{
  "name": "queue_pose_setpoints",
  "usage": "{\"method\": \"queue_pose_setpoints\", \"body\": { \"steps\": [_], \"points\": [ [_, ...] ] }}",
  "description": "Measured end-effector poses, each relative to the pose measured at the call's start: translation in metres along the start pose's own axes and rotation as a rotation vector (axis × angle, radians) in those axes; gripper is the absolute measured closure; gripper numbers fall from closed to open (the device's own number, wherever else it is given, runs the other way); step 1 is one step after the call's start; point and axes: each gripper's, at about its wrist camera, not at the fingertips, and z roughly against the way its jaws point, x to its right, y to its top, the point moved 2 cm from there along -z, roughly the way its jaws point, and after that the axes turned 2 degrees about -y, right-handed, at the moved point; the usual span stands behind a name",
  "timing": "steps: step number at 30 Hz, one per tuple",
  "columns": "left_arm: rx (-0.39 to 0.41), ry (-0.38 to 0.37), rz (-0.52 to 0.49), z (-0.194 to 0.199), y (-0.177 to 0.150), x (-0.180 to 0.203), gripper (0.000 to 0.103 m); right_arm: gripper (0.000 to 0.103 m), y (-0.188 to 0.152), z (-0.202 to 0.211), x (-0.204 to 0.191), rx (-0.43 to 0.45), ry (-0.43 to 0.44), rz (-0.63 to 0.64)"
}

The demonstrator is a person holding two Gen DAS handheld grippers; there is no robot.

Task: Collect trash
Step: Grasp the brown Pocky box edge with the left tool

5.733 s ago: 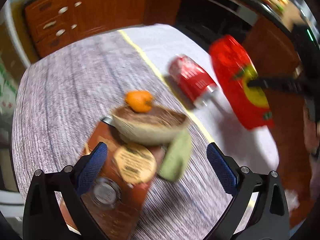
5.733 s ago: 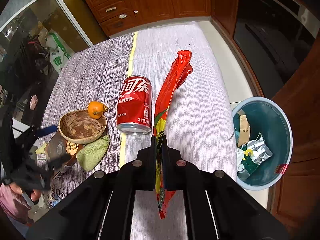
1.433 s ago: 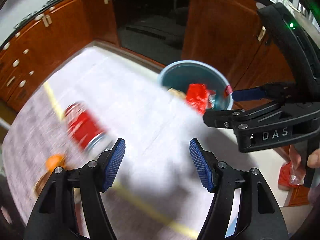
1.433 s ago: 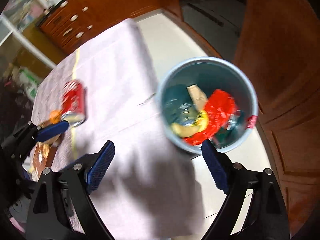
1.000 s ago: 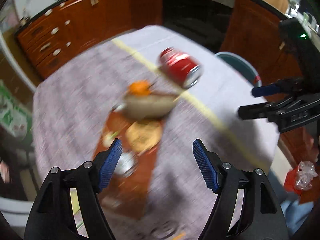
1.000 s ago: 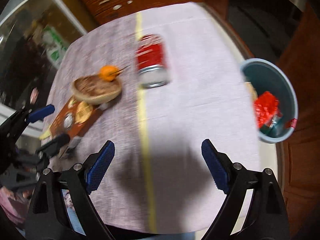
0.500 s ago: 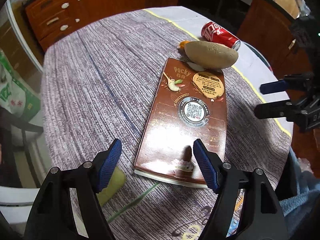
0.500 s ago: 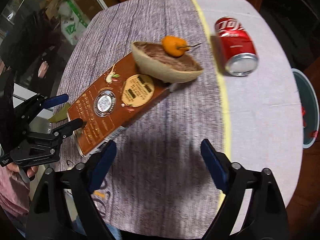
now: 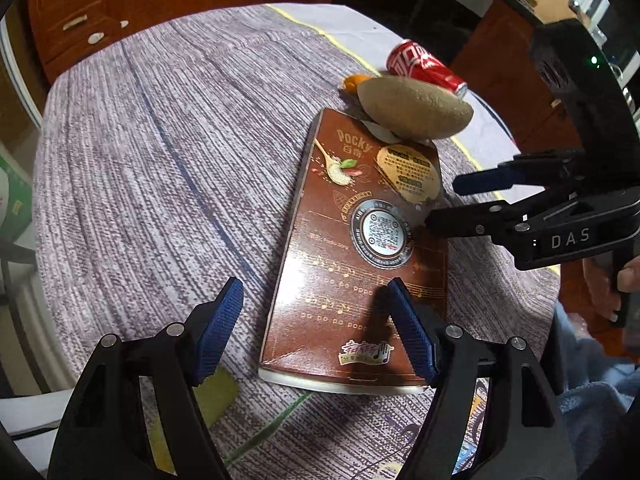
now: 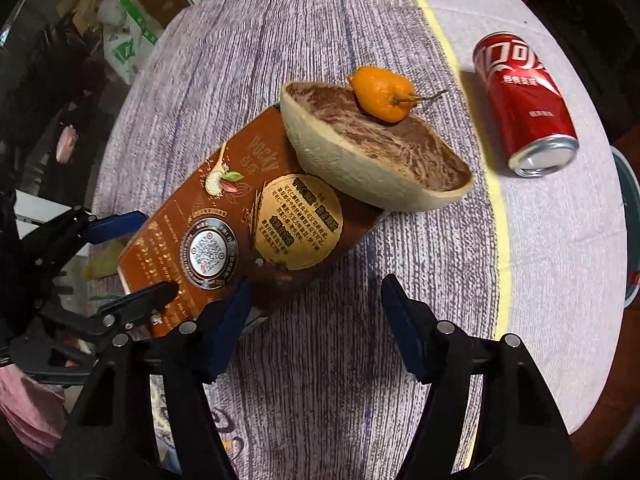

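Note:
A flat brown Pocky box point(image 9: 360, 248) lies on the round table, also in the right wrist view point(image 10: 240, 224). Its far end sits under a coconut-shell bowl point(image 10: 372, 148). A red cola can point(image 10: 524, 104) lies on its side beyond the bowl. My left gripper point(image 9: 316, 324) is open and empty, its fingers astride the box's near end. My right gripper point(image 10: 316, 312) is open and empty, low over the box's right edge; in the left wrist view the right gripper point(image 9: 460, 200) reaches in from the right.
A small orange fruit point(image 10: 380, 92) rests on the bowl's far rim. The table point(image 9: 160, 140) has a striped purple-grey cloth with a yellow line point(image 10: 500, 208). The teal bin's rim point(image 10: 628, 208) shows past the table's right edge. Wooden drawers point(image 9: 80, 20) stand behind.
The red wrapper went from my right gripper into the bin, and that gripper opened. Both grippers swung back to the table and closed in on the Pocky box.

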Motion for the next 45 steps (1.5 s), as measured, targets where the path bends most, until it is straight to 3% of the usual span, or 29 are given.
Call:
{"method": "queue_pose_setpoints", "body": {
  "steps": [5,10,13,16,18,20,23,31,35,37,39,42,45],
  "points": [
    [-0.005,-0.045,0.004,-0.006,0.008,0.000,0.027,0.039,-0.002,0.001,0.001,-0.005,-0.026,0.041],
    [-0.023,-0.089,-0.042,-0.014,0.014,0.014,0.019,0.036,-0.004,-0.001,0.008,-0.023,-0.009,0.022],
    [-0.054,-0.172,-0.075,-0.020,0.012,0.032,0.019,0.036,-0.009,0.001,0.019,-0.027,0.013,0.001],
    [-0.053,-0.154,-0.103,-0.023,0.007,0.045,0.020,0.048,-0.017,0.005,0.029,-0.025,0.054,-0.025],
    [-0.049,-0.184,-0.066,-0.023,0.005,0.047,0.024,0.057,-0.022,0.008,0.034,-0.022,0.074,-0.035],
    [-0.047,-0.188,-0.038,-0.023,0.003,0.050,0.036,0.062,-0.025,0.010,0.037,-0.016,0.078,-0.040],
    [-0.050,-0.189,-0.007,-0.024,0.002,0.058,0.047,0.066,-0.032,0.013,0.046,-0.012,0.090,-0.059],
    [0.013,-0.184,0.018,-0.010,0.007,0.097,0.049,0.069,-0.054,0.012,0.065,-0.025,0.192,-0.120],
    [0.050,-0.217,0.009,0.004,0.010,0.117,0.052,0.070,-0.069,0.011,0.073,-0.031,0.253,-0.146],
    [0.016,-0.263,-0.012,0.000,0.011,0.138,0.056,0.071,-0.076,0.010,0.076,-0.038,0.261,-0.147],
    [0.001,-0.180,-0.082,-0.009,0.010,0.161,0.056,0.088,-0.086,0.011,0.084,-0.036,0.248,-0.136],
    [-0.039,-0.144,-0.073,-0.026,0.013,0.178,0.058,0.092,-0.096,0.012,0.099,-0.042,0.294,-0.169],
    [-0.037,-0.118,-0.026,-0.031,0.022,0.176,0.062,0.090,-0.102,0.016,0.111,-0.026,0.302,-0.181]
  ]
}}
